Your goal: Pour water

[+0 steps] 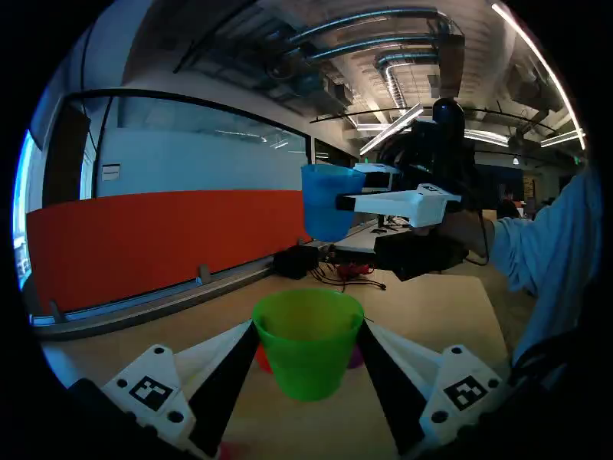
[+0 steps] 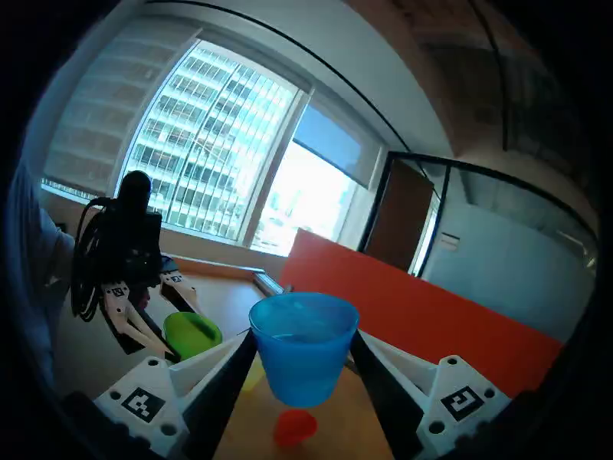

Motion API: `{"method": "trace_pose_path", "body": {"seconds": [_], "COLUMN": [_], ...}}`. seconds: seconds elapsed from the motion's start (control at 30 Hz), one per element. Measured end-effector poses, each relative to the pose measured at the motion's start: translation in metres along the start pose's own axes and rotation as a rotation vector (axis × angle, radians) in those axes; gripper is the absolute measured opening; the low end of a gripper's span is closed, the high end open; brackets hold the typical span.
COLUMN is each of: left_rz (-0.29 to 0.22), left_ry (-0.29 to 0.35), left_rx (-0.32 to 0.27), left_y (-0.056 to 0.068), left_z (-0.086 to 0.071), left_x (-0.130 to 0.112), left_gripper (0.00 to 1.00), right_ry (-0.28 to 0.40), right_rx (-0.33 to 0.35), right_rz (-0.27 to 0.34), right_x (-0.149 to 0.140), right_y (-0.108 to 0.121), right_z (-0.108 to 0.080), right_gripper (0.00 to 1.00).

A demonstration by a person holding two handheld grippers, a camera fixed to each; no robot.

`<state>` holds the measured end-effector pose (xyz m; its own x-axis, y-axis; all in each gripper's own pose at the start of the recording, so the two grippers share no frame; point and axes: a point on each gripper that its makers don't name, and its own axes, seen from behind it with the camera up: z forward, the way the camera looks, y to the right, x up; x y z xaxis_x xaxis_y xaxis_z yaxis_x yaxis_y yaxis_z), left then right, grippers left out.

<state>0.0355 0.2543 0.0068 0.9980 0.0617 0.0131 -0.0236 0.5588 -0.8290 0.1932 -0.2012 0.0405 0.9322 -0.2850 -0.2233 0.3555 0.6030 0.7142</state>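
Closest to the lens in the left gripper view: left gripper (image 1: 306,330), both fingers (image 1: 230,360) pressed against the sides of a green cup (image 1: 308,360), held upright and apparently lifted off the table (image 1: 437,307).

Beyond that, going down in size: long red wall panel (image 1: 153,238) under glass, pale wooden table alongside it, light blue sleeve (image 1: 548,245) at the edge. Then right gripper (image 1: 345,202), raised higher and off to one side, pinching a blue cup (image 1: 326,203) by its walls. Seen again in the right gripper view with both fingers tight on the blue cup, upright or very nearly so, rim level. Possibly part full of water (image 2: 303,326), going by a faint line inside; hard to be sure. Smallest: little red cup (image 2: 295,425) on the table below, with a bit of yellow beside it, too blurred to name.

Progress, as a judgement: early to middle. Both cups gripped and in the air, blue higher than green and apart from it, not over it, not tipped. No sign of a stream. Left to do: bring blue rim over green mouth, tilt, pour, level off. Cannot tell whether anything sits in the green cup.
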Motion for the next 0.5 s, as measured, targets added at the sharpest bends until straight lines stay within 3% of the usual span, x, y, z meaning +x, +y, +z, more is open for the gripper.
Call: {"method": "trace_pose_path", "body": {"seconds": [0.5], "left_rz": [0.001], "left_ry": [0.002], "left_rx": [-0.011], "left_y": [0.004], "left_z": [0.006], "left_x": [0.003], "left_gripper": [0.87], "right_ry": [-0.005], "right_rx": [0.005], "right_rz": [-0.169], "right_x": [0.02], "right_y": [0.006], "right_z": [0.012], "right_gripper": [0.89]}}
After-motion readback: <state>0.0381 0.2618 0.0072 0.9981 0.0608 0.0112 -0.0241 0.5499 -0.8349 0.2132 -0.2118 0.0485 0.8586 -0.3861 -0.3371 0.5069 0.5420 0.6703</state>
